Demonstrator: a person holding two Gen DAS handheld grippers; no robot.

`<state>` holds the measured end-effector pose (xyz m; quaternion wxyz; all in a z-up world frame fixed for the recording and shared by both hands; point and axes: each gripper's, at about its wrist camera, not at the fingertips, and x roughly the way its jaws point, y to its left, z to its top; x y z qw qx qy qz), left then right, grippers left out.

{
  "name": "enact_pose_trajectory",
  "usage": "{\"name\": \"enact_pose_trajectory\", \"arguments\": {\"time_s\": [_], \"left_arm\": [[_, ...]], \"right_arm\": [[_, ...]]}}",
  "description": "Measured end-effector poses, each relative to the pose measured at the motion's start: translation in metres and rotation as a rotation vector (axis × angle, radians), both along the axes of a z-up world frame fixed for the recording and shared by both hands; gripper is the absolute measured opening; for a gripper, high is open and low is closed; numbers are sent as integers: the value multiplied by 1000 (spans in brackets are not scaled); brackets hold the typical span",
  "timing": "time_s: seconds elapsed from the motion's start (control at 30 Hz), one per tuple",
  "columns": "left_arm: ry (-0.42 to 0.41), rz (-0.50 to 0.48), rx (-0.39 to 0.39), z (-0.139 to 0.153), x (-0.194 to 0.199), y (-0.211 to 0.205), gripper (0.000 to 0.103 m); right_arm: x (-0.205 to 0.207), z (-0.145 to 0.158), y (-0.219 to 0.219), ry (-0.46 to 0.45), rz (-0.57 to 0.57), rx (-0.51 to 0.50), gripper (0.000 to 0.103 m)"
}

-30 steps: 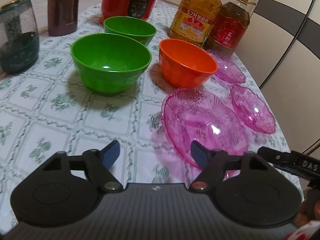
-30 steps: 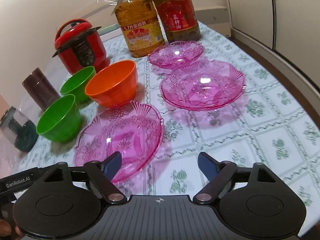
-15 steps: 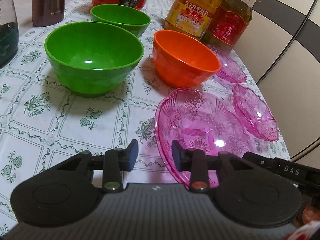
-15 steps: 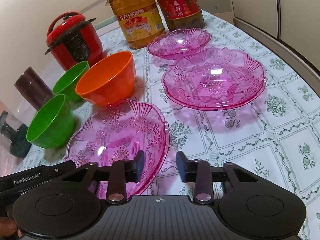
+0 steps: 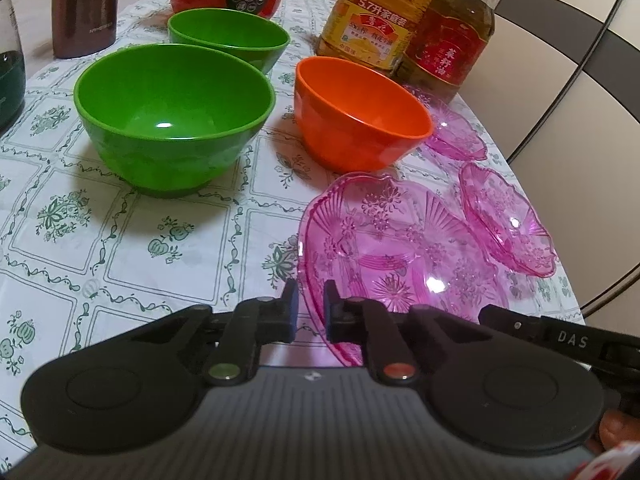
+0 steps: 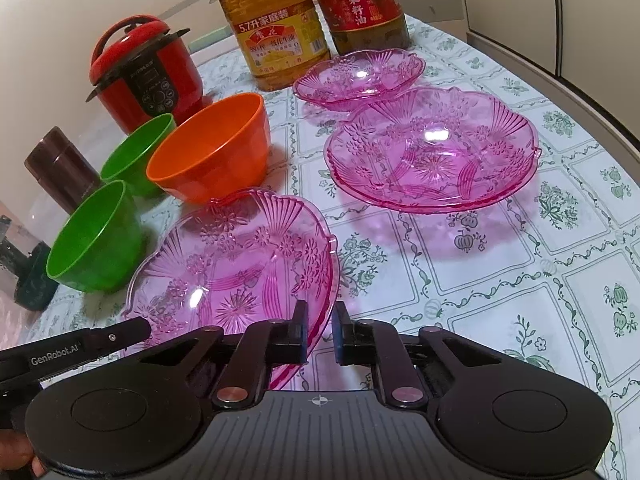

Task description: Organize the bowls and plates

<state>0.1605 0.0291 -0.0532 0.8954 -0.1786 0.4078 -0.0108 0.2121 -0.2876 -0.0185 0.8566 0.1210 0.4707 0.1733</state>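
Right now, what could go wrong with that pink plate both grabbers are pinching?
The near pink plate is pinched only at opposite rim edges by the left gripper and right gripper, whose jaws have just been closing; it might slip or crack. Lifted unevenly, it could bump the orange bowl close behind.

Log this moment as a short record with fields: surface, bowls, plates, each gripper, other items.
surface: table with green-patterned cloth
bowls: near green bowl, far green bowl, orange bowl, all upright and apart
plates: near pink plate, large pink plate, small pink plate behind it
left gripper: jaws just closed, pinching the near pink plate's left rim
right gripper: jaws just closed, pinching the same plate's right rim
other items: red cooker, two oil bottles, brown flask
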Motion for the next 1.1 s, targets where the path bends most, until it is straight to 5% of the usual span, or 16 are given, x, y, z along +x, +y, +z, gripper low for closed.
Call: {"name": "enact_pose_trajectory", "arguments": {"time_s": [0.63, 1.1], "left_arm": [[-43, -33, 41, 31, -9, -36, 9], [-102, -117, -9, 63, 46, -114, 9]], "right_arm": [[-18, 26, -31, -30, -39, 28, 12], [16, 58, -104, -97, -149, 8, 12]]}}
